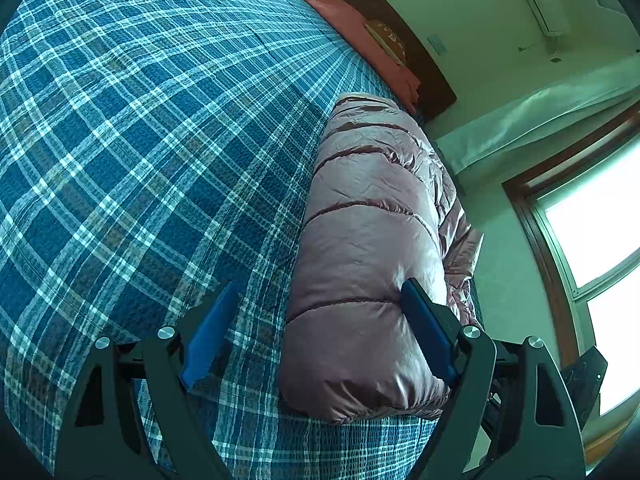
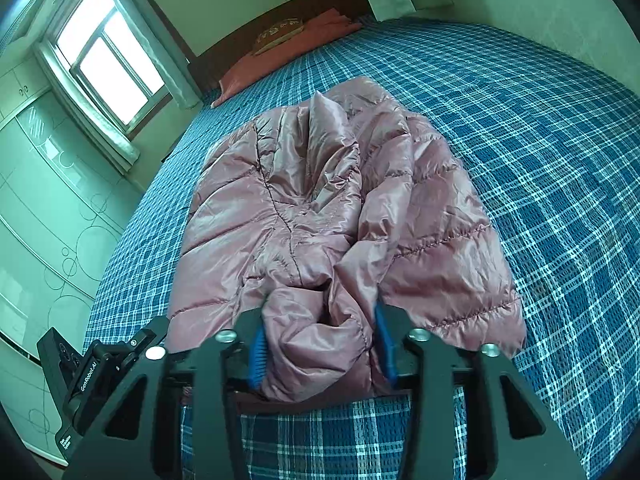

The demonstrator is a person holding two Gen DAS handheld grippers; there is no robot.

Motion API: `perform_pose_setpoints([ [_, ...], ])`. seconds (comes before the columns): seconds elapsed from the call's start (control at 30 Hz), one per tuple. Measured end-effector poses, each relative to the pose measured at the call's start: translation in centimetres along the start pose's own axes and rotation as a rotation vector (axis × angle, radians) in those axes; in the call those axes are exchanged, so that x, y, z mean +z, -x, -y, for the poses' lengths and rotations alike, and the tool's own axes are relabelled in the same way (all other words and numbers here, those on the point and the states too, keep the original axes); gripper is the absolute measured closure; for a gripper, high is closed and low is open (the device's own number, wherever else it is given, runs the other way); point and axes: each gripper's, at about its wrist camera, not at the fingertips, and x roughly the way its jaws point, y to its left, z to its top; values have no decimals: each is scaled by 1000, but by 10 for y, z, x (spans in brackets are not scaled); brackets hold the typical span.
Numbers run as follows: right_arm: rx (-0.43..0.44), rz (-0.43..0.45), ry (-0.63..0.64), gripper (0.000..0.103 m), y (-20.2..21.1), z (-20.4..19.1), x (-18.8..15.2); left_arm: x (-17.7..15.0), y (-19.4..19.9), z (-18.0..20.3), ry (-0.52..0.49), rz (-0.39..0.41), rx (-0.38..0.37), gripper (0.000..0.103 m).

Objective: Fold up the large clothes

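Pink and puffy, the jacket (image 2: 340,216) lay on the bed (image 2: 540,160), which had a blue checked cover. Its long way ran from the near edge of the bed toward the pillow (image 2: 280,32) at the far end. It looked partly folded already, with one side laid over the middle.

The right gripper (image 2: 320,344) was right at the near end of the jacket. Its jaws were narrow and pinched a bunched-up piece of the pink cloth, maybe a cuff or the hem; the folds made it hard to tell which. So the right hand was the one that had hold of the jacket.

The left gripper (image 1: 316,332) stood at the jacket's other long side. Its jaws were wide. One blue pad (image 1: 428,332) lay against the puffy edge, and the other pad was over bare bed cover. It held nothing.

The next fold would likely go along the long way, bringing the near end up toward the pillow. The left jaws would first need to close on their corner.
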Motion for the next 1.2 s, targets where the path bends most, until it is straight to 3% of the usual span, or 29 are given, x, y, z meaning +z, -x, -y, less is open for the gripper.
perform_pose_setpoints([
  [0.13, 9, 22, -2, 83, 6, 5, 1, -1, 2, 3, 2, -2, -4, 20],
  [0.23, 7, 62, -11, 88, 19, 11, 4, -2, 5, 11, -27, 3, -16, 20],
  [0.4, -52, 113, -23, 90, 36, 36, 5, -7, 1, 28, -85, 5, -22, 20],
  [0.57, -87, 77, -91, 90, 28, 75, -3, -16, -24, 42, -113, -39, 12, 20],
  [0.73, -66, 10, -160, 89, 0, 105, -19, -27, -57, 45, -171, -96, 113, 20],
  [0.93, -18, -5, -192, 90, -7, 116, -20, -28, -65, 47, -226, -99, 140, 21],
  [1.03, 3, -4, -194, 78, 2, 119, -17, -24, -53, 47, -232, -99, 125, 21],
  [1.1, -13, -5, -182, 63, 17, 119, -13, -18, -43, 47, -222, -91, 114, 21],
  [1.17, -29, 31, -163, 37, 29, 116, -4, -6, -28, 46, -198, -55, 67, 20],
  [1.2, -31, 52, -150, 35, 35, 115, 2, 1, -29, 48, -189, -44, 48, 19],
])
